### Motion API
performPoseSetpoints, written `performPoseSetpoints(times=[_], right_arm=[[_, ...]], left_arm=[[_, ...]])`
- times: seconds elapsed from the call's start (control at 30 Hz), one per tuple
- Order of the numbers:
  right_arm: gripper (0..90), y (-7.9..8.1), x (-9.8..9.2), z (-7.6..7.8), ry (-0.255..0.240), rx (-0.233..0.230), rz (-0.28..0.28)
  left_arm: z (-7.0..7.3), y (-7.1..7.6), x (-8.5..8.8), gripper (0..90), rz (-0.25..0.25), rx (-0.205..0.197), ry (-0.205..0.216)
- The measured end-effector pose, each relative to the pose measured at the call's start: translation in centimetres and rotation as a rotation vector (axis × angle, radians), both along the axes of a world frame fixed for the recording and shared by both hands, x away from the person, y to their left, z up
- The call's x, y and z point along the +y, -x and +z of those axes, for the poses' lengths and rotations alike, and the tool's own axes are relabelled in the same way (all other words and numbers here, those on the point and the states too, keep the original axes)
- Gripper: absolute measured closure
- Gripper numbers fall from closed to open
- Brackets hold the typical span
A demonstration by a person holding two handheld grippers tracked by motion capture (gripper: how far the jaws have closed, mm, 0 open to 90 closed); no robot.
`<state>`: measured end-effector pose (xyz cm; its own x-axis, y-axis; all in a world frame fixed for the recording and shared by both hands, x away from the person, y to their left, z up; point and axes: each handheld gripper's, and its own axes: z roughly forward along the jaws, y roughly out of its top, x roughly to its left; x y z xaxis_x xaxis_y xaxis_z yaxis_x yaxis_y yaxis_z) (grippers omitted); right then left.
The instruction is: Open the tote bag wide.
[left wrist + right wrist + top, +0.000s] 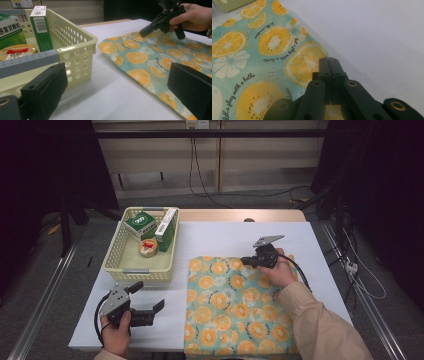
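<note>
1. The cloth (235, 305) lies flat on the right of the white worktop (220, 237): teal, printed with orange slices and the words "let's play with a bathe".
2. The cream basket (114, 255) holds green boxes (141, 225) with Chinese print.
3. The right tool (328, 61), jaws pressed together, pinches the cloth's far edge.
4. The left tool (147, 296) rests wide and empty.

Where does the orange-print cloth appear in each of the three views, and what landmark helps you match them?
High view: the orange-print cloth covers the table's lower right, under the right gripper.
Left gripper view: it spreads across the right half, beside the basket.
Right gripper view: it lies left and centre, its corner under the shut jaws.
Shared landmark: the white table surface bordering the cloth.
</note>
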<state>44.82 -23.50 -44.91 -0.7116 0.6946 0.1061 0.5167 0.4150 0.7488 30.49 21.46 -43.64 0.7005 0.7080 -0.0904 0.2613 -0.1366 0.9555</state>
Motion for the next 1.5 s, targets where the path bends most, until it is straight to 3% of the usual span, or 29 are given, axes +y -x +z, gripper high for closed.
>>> performPoseSetpoints(times=[0.07, 0.2, 0.37, 0.67, 0.9, 1.03, 1.13, 1.17, 1.27, 1.33, 1.43, 1.47, 1.5], right_arm=[[90.0, 0.0, -0.2, 0.2, 0.002, -0.010, -0.003], [90.0, 0.1, -0.4, 0.9, -0.042, -0.044, -0.023], [90.0, -0.1, -0.5, 2.2, -0.012, -0.068, -0.032], [90.0, -1.0, -1.0, 4.1, -0.006, -0.109, -0.074], [90.0, -2.4, -1.6, 4.7, -0.015, -0.110, -0.105], [90.0, -3.9, -2.1, 5.2, -0.017, -0.113, -0.139], [90.0, -6.3, -3.0, 5.4, -0.017, -0.109, -0.185], [90.0, -6.3, -3.0, 5.4, -0.017, -0.109, -0.185], [90.0, -8.3, -3.9, 5.3, -0.016, -0.106, -0.236], [90.0, -10.1, -4.8, 5.2, -0.018, -0.107, -0.298], [88.3, -11.5, -5.7, 5.4, -0.030, -0.138, -0.404], [88.3, -11.5, -5.7, 5.4, -0.030, -0.138, -0.404], [61.7, -12.1, -6.0, 5.2, -0.007, -0.126, -0.439]], left_arm=[[0.0, 0.0, 0.1, 2.6, -0.005, -0.007, -0.008], [0.1, 0.2, 0.1, 2.6, -0.003, -0.008, -0.003], [0.2, 0.2, 0.0, 2.6, -0.007, -0.011, -0.006], [0.3, 0.4, 0.2, 2.6, -0.005, -0.020, -0.007], [0.4, 0.3, 0.0, 2.5, -0.012, -0.017, 0.000], [0.4, 0.2, -0.2, 2.6, -0.015, -0.016, 0.002], [0.4, 0.2, -0.3, 2.6, -0.019, -0.013, 0.001], [0.3, 0.2, -0.3, 2.6, -0.018, -0.012, 0.004], [0.3, 0.1, -0.2, 2.6, -0.013, -0.008, 0.002], [0.3, 0.0, -0.1, 2.5, -0.005, -0.007, 0.005], [0.2, 0.0, -0.1, 2.5, -0.007, -0.003, 0.003], [0.2, 0.0, -0.2, 2.5, -0.011, 0.001, 0.003], [0.2, -0.1, -0.2, 2.5, -0.013, 0.000, 0.002]])
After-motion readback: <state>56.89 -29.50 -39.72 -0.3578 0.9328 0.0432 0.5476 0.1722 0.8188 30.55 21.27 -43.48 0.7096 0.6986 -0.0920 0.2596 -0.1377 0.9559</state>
